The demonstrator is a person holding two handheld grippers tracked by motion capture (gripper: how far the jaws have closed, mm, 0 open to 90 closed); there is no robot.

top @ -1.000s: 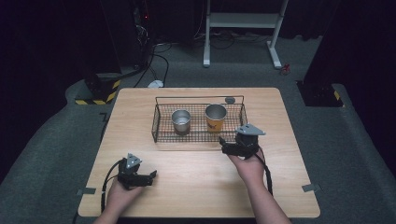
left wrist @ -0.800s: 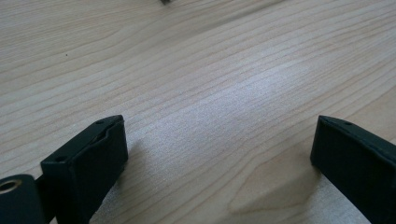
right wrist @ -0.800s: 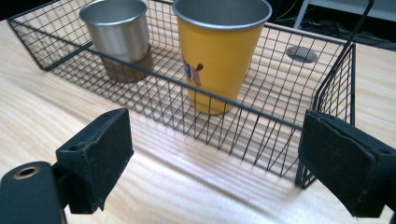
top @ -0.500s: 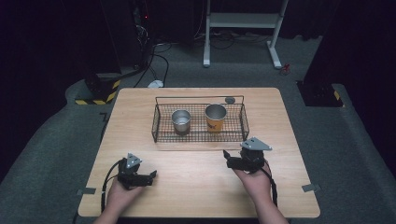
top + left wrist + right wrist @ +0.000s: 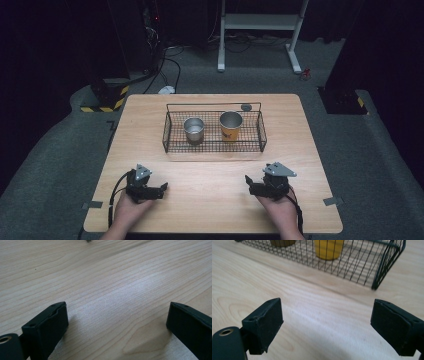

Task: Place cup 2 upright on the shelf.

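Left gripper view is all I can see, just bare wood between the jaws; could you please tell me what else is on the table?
Observer: A wire basket sits mid-table, beyond both grippers.
Operator: Is anything in it?
Observer: Two cups stand upright inside: a steel cup on the left and a yellow cup on the right.
Operator: And the right gripper?
Observer: The right gripper is open with nothing between its jaws, low over the table and facing the basket's near right corner.
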